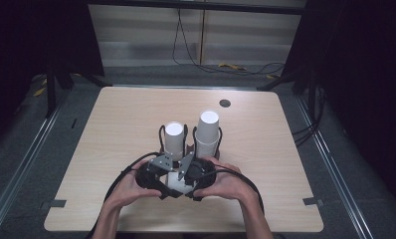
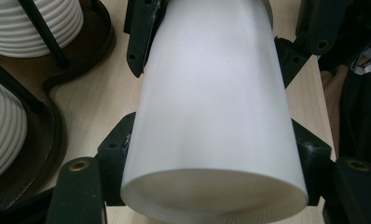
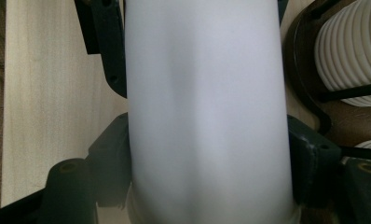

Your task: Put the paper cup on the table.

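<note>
On the light wooden surface, the left gripper holds a plain white paper cup. Its fingers are closed on the sides of this cup, which stands upside down with the flat bottom up. In the left gripper view the wide open rim of the cup points to the camera, and a white ribbed object in a dark wire holder stands on a brown base beside it.

To the right, the right gripper grips a second, taller white paper cup in the same manner; its fingers press on both sides. The two cups stand near each other in the middle of the surface, apart.

The step in hand seems to be the holding of both cups before they are joined. The next move probably calls for lifting one cup and lowering it straight over the other, with a gentle grip so that the thin wall is not crushed.
</note>
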The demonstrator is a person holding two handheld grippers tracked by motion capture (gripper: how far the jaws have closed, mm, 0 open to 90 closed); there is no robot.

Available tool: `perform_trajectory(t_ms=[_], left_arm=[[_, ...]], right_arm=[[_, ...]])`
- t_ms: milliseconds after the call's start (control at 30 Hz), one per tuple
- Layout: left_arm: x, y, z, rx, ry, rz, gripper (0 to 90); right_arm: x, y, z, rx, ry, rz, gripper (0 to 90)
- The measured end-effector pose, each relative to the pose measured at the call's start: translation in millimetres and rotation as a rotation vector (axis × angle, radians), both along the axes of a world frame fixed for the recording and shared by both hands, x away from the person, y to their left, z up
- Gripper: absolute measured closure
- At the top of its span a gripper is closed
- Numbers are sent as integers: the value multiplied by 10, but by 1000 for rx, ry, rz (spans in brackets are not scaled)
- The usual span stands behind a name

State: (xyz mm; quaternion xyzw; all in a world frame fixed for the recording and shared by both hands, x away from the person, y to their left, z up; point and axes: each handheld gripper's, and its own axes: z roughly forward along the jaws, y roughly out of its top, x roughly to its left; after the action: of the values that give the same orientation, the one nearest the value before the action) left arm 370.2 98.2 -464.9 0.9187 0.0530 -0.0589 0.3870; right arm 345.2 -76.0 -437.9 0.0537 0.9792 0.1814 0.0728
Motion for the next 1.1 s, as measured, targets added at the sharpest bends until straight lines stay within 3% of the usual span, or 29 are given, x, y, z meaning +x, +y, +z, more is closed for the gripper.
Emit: perform_trajectory(t_ms=[333,467,1033,1100], left_arm=[[9,33,-11,-21,5,26,334],[8,59,5,-7,-14,31,334],[-35,131,-3,-80,-36,82,331],[-45,143,4,-91,-54,84,329]], right_arm=[[14,-20,-22,42,-19,-30,168],[16,-78,-19,68,-17,-55,160],[16,-329,-96,185,-2,-146,145],[12,-363,-113,197,-10,-167,142]])
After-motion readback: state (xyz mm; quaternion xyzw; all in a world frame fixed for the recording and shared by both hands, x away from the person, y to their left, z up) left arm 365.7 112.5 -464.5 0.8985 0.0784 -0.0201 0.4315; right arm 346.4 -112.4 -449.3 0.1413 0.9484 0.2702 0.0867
